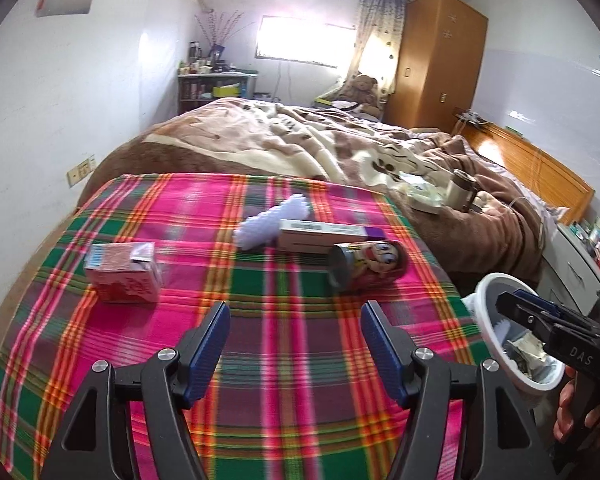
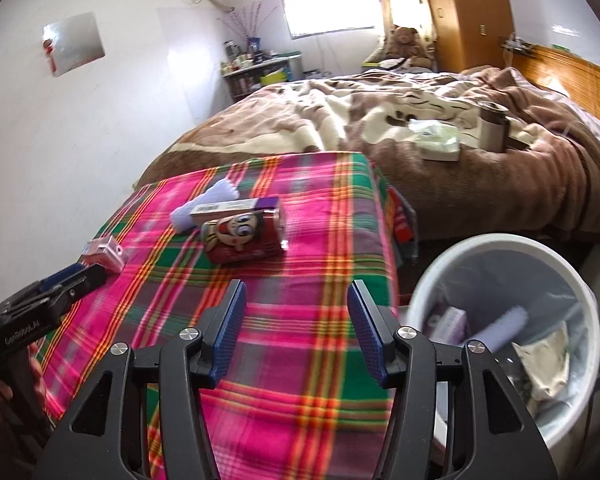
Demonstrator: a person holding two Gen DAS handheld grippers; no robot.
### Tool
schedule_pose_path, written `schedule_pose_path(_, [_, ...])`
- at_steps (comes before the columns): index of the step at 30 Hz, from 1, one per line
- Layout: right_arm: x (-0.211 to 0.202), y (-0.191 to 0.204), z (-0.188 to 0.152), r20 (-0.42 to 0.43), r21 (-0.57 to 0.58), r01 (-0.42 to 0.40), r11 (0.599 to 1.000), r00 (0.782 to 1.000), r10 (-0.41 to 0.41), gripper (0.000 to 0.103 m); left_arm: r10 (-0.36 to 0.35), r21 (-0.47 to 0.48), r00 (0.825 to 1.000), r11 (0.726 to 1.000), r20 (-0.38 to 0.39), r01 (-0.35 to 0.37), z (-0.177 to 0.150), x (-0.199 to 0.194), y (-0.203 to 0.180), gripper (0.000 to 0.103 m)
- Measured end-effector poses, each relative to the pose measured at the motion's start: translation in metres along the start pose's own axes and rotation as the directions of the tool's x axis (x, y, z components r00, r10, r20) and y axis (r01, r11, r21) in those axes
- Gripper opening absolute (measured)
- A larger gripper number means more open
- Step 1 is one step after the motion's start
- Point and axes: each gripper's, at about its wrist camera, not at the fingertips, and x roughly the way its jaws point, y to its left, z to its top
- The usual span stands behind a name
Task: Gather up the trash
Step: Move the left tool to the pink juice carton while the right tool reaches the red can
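We cannot read the print on the pink carton [image 1: 122, 266]; it is blurred. The can [image 1: 366, 266] hides the near edge of the long box [image 1: 322, 234], and that box covers part of the white wad [image 1: 276, 220] behind it. In the right wrist view the bin [image 2: 572, 280] has its near side hidden behind the right gripper's frame, and the scraps inside are too smeared to name. The left gripper [image 2: 74, 276] there is cut off by the picture's left edge. The shelf [image 1: 216, 84] holds bottles too small to tell apart.
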Motion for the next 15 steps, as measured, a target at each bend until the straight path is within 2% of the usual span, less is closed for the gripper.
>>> schedule_pose_path(7, [0.025, 0.021, 0.013, -0.022, -0.029, -0.026, 0.999, 0.999, 0.025, 0.057, 0.053, -0.058, 0.999, 0.997, -0.007, -0.054, 0.004, 0.006, 0.053, 0.068])
schedule_pose_path(15, [0.055, 0.034, 0.023, -0.044, -0.031, -0.020, 0.999, 0.999, 0.018, 0.062, 0.098, -0.061, 0.995, 0.993, -0.032, -0.100, 0.013, 0.021, 0.097, 0.068])
